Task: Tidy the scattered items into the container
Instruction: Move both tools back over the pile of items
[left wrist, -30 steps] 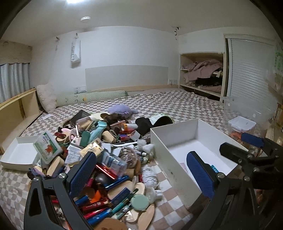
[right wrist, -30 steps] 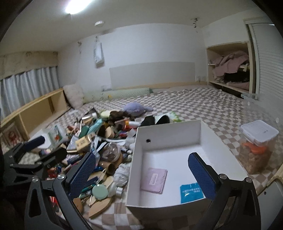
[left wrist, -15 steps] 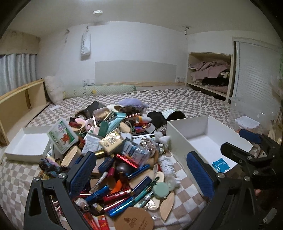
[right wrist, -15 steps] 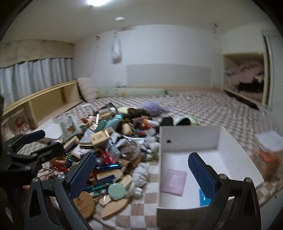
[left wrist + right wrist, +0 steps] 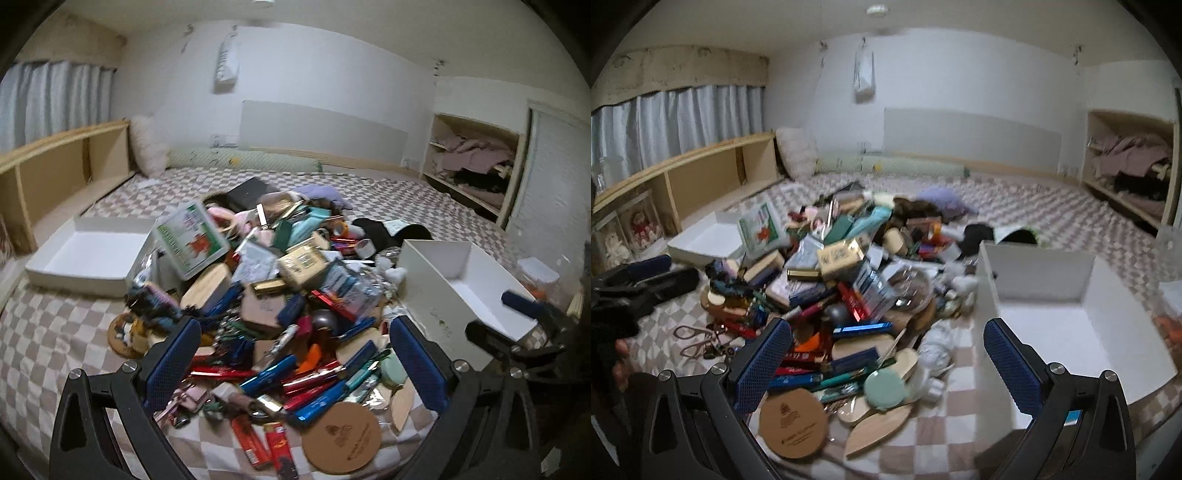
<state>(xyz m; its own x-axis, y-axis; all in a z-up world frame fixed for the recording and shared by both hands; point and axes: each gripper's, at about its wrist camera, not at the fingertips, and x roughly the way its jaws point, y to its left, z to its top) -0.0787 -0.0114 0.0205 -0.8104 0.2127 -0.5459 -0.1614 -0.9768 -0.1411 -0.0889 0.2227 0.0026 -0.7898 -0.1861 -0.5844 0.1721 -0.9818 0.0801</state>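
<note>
Both the left gripper [image 5: 295,362] and right gripper [image 5: 888,356] hover with fingers spread wide and empty above the heap of clutter [image 5: 280,295] on the checkered bed [image 5: 55,332]. The white box [image 5: 1071,321] sits just right of the heap.

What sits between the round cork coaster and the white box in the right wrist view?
In the right wrist view, between the cork coaster and the white box lie a mint green round lid, wooden leaf-shaped pieces and bare checkered sheet.
</note>
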